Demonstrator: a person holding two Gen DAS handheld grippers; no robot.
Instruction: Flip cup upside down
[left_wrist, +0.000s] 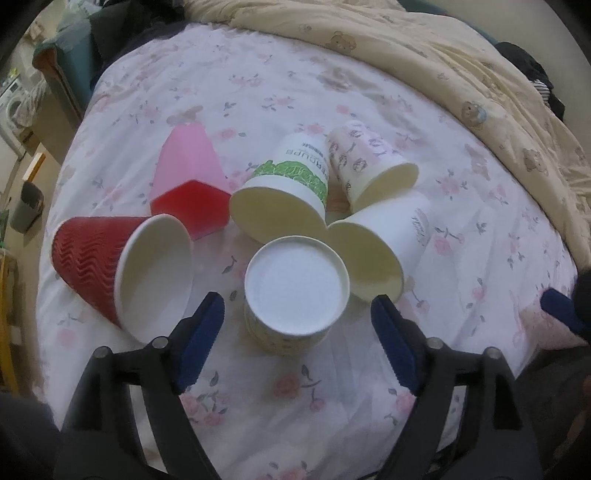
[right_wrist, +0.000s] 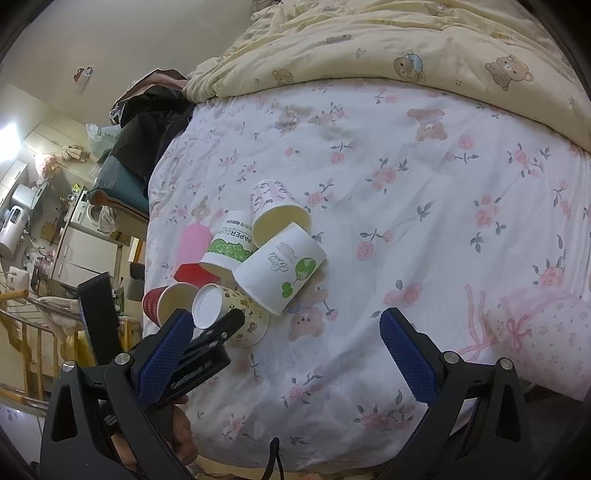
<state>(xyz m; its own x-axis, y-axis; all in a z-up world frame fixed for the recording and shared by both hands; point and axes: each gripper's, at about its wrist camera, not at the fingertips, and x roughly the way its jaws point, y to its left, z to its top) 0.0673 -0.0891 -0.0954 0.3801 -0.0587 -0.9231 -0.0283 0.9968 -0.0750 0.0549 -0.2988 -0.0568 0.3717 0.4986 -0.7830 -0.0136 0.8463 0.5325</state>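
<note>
**Cup already base-up between open fingers**

Blue-padded fingers (left_wrist: 201, 343) of the left gripper (left_wrist: 297, 345) stand wide apart in the left wrist view, one on each side of the bear-print cup (left_wrist: 295, 291) and holding nothing. That cup stands on the bed (left_wrist: 332, 406) at the near edge of a cluster, its white recessed base facing up and its mouth down on the sheet, so I judge the flip done and the cup released, or about to be. The right gripper (right_wrist: 291, 352) hangs off to the side over bare floral sheet, its fingers also spread and empty.

The risks come from the soft, wrinkled bedding and the crowding. The cup sits on an uneven surface, so a finger brushing its wall on the way out could tip it. Just beside it lie a red ribbed cup (left_wrist: 110, 273), a green-leaf cup (left_wrist: 284, 195) and a white tree-print cup (left_wrist: 380, 247), all on their sides; a nudge could roll one into it. A pink faceted cup (left_wrist: 188, 184) and a pale patterned cup (left_wrist: 369, 166) lie farther back.

The cup itself is pale paper printed with small bears, seen best from the right wrist, tapering toward the base, with no visible dent.
</note>
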